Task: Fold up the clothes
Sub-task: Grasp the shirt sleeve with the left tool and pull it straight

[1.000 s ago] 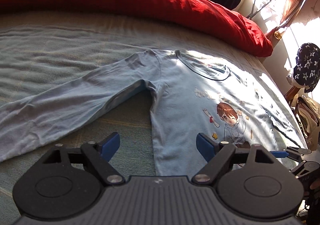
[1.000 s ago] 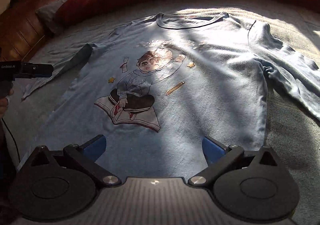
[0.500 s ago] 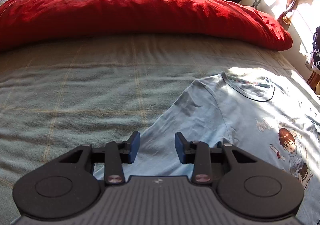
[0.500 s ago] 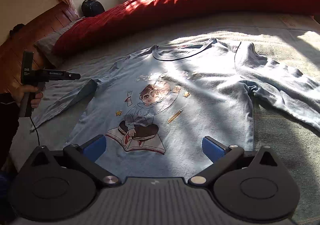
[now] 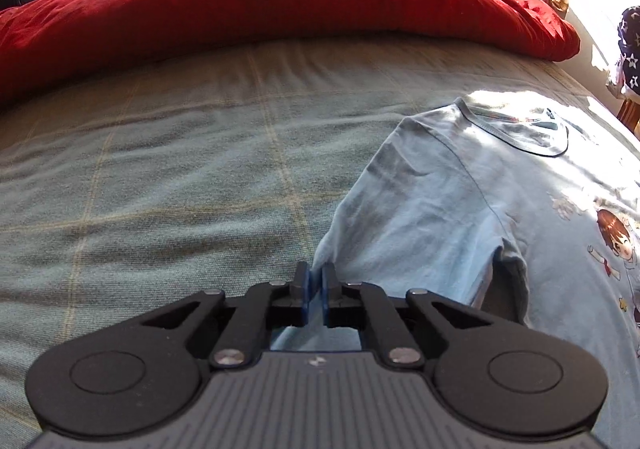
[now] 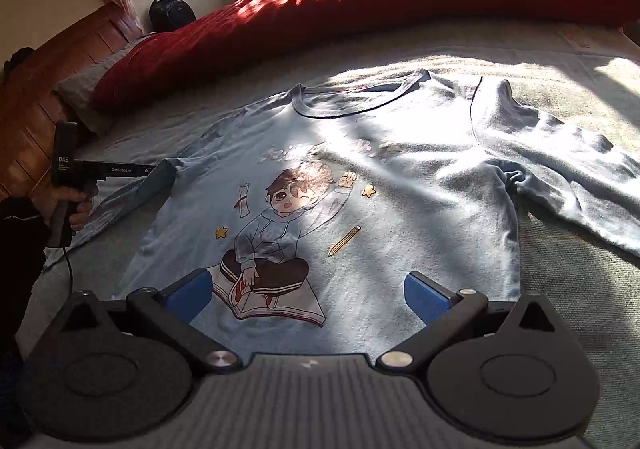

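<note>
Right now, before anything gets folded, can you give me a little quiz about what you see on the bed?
1. True or false: the right claw is wide open above the light blue long-sleeved shirt.
2. Which part of the shirt is the left claw pinching? A: the collar. B: a sleeve. C: the bottom hem.
3. Fill in: the cartoon child printed on the shirt sits on an open ____.

Key: 1 true; 2 B; 3 book.
</note>
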`<state>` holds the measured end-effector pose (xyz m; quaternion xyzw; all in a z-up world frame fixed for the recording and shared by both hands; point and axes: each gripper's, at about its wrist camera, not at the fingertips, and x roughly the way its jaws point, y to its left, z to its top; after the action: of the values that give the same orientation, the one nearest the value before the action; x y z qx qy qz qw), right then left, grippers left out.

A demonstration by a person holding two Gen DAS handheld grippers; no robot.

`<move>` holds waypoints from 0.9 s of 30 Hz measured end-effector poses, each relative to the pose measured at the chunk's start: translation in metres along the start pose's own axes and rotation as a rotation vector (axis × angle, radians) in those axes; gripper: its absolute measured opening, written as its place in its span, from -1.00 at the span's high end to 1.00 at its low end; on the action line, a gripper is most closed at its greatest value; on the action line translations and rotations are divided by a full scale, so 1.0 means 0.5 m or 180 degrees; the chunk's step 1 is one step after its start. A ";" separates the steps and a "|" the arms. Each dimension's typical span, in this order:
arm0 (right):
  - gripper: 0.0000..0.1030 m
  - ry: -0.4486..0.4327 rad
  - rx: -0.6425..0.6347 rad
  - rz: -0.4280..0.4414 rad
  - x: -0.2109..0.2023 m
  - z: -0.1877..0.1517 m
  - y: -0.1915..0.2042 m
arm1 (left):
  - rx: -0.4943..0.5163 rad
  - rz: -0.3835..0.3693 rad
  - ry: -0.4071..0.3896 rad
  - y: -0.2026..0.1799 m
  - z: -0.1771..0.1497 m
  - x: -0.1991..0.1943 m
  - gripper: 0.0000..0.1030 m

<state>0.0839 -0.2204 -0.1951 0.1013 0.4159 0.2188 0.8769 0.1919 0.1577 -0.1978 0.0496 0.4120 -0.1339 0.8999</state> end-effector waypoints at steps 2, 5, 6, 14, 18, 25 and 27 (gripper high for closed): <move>-1.00 -0.0002 0.0010 0.0010 0.000 -0.001 0.000 | 0.0003 0.0050 -0.0044 -0.003 0.005 -0.008 0.95; -1.00 -0.0008 0.0011 0.0017 -0.001 -0.001 0.002 | -0.0060 0.0150 -0.0117 0.006 0.025 -0.009 0.96; -1.00 -0.0003 0.0001 0.0015 0.000 -0.001 0.004 | -0.0081 0.0178 -0.0129 0.010 0.031 -0.006 0.96; -1.00 0.0044 -0.0025 0.0025 0.005 -0.008 0.016 | -0.0312 0.0262 0.0047 0.030 0.027 0.046 0.76; -1.00 0.0023 -0.0085 0.0061 -0.011 -0.011 0.029 | -0.0334 0.0351 -0.0006 0.043 0.024 -0.014 0.71; -1.00 -0.0059 -0.0098 0.0161 -0.052 -0.018 0.062 | -0.0447 0.0564 -0.0104 0.110 -0.019 -0.162 0.30; -1.00 -0.0080 -0.0134 0.0196 -0.069 -0.024 0.081 | -0.0473 0.0618 -0.0059 0.131 -0.043 -0.189 0.18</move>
<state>0.0431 -0.2008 -0.1642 0.0983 0.3969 0.2531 0.8768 0.1358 0.2440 -0.1419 0.0212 0.4057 -0.0157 0.9136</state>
